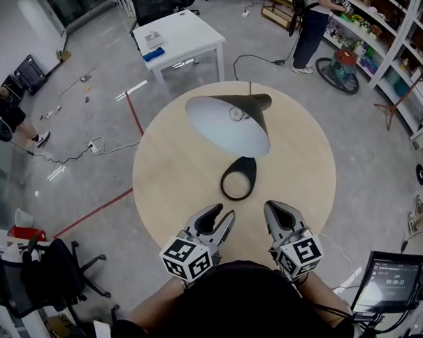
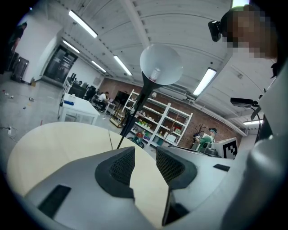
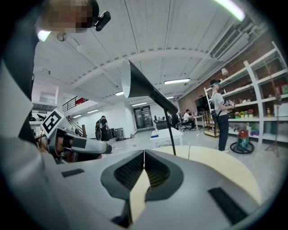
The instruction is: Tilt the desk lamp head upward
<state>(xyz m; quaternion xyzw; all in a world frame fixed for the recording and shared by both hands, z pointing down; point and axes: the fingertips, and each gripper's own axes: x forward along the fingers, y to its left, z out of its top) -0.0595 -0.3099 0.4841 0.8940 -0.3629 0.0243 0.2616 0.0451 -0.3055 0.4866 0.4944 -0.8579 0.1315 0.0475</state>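
Note:
A black desk lamp stands on the round wooden table (image 1: 170,173). Its cone head (image 1: 230,122) shows a white inside and a bulb, and its ring base (image 1: 238,179) lies near the table's middle. In the left gripper view the head (image 2: 161,65) faces the camera on a slanted stem (image 2: 135,112). The right gripper view has the head (image 3: 135,83) side-on. Both grippers hover at the near table edge, short of the base. My left gripper (image 1: 224,219) (image 2: 145,164) is open and holds nothing. With nothing in it, my right gripper (image 1: 269,210) (image 3: 144,155) is shut, pads touching.
A white table (image 1: 181,36) stands beyond the round one. A person (image 1: 313,20) works at the shelves at the far right, beside a red vacuum (image 1: 340,68). An office chair (image 1: 48,277) is at my left, a monitor (image 1: 388,280) at my right. Cables lie on the floor.

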